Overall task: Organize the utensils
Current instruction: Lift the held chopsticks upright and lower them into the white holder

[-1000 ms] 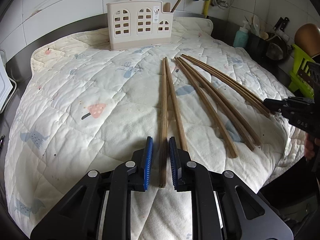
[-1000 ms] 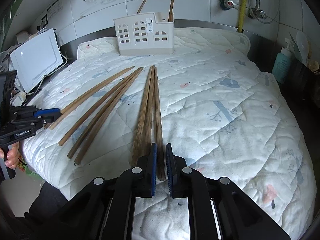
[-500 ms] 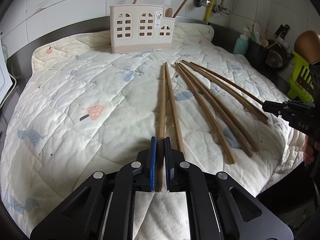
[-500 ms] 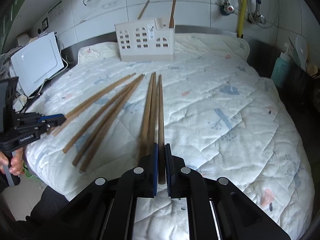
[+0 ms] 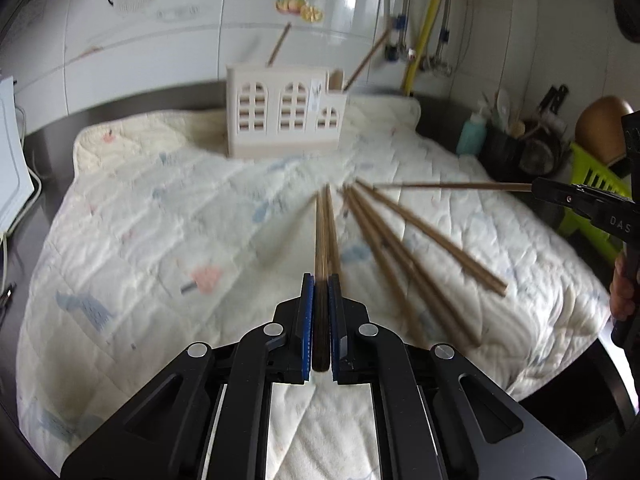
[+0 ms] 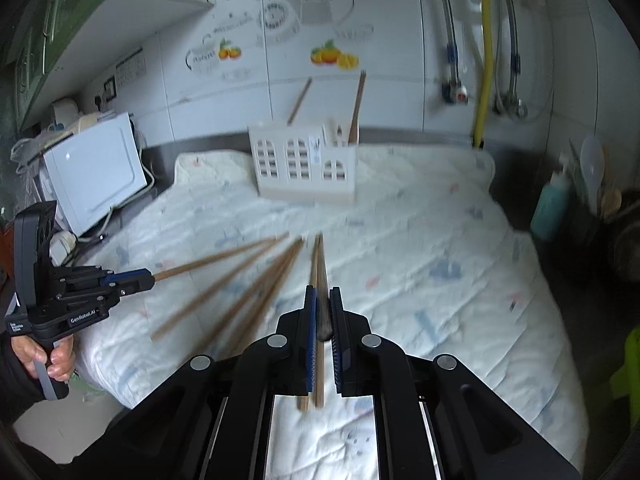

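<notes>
In front of the cream utensil caddy [image 5: 285, 120], each gripper, left [image 5: 319, 328] and right [image 6: 323, 330], is clamped on one chopstick's [image 5: 320, 280] butt end, so a long stick could easily pivot and miss the caddy's slot.

A cream quilted cloth with small pastel prints [image 5: 132, 216] covered the counter; a white boxy microwave [image 6: 96, 168] stood off the cloth's left edge; a teal plastic bottle [image 6: 550, 206] stood off its right edge; a yellow vertical pipe [image 6: 483, 56] ran down the tiled wall behind the cloth.
</notes>
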`<state>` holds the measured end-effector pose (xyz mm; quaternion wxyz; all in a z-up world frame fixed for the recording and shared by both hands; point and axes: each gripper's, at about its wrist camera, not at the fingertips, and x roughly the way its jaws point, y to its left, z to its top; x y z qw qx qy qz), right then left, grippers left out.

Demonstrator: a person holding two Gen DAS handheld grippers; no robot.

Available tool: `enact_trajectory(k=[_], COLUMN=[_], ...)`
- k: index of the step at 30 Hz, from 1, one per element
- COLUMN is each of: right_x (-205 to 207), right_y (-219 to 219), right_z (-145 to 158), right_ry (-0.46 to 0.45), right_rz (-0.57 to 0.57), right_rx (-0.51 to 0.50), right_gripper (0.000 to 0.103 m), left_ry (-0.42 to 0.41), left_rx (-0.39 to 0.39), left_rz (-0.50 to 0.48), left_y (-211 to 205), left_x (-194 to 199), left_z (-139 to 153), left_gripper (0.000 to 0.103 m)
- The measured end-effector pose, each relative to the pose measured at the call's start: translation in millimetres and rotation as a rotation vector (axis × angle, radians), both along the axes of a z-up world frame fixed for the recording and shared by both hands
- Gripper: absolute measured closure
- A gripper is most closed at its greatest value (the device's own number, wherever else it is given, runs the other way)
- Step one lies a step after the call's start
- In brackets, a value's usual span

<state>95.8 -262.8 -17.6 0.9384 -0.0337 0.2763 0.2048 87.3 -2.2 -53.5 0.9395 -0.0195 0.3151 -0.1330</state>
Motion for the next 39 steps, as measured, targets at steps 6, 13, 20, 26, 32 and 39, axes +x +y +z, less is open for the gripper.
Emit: enact_trajectory(k=[6, 13, 20, 26, 32, 39], right_x=[13, 44, 87, 130, 177, 221], right_y=[0, 6, 22, 44, 61, 77], right_z=[41, 82, 136, 174, 182, 163], right_ry=[-0.06, -0.082, -0.124, -0.175, -0.164, -0.093], right_rz=[0.026, 0.072, 0.114, 0.108, 0.076, 0.064], right_rx=[0.01, 0.004, -0.003, -0.029, -0.032, -0.057], right_gripper=[0.096, 0.097, 0.097, 0.097, 0.097, 0.097], left_ry=[-0.063, -0.09, -0.124, -0.12, -0.146, -0.226], left_rx=[-0.027, -0.015, 0.007, 0.022, 0.052, 0.048], left_rz=[0.005, -0.009, -0.016, -0.016, -0.021, 0.006], left_y=[3, 5, 9, 12, 12, 20], left_x=[11, 31, 54, 82, 104, 120], left_z=[24, 47, 82, 100, 123, 163], left_gripper=[0.098, 0.098, 0.098, 0.098, 0.098, 0.098])
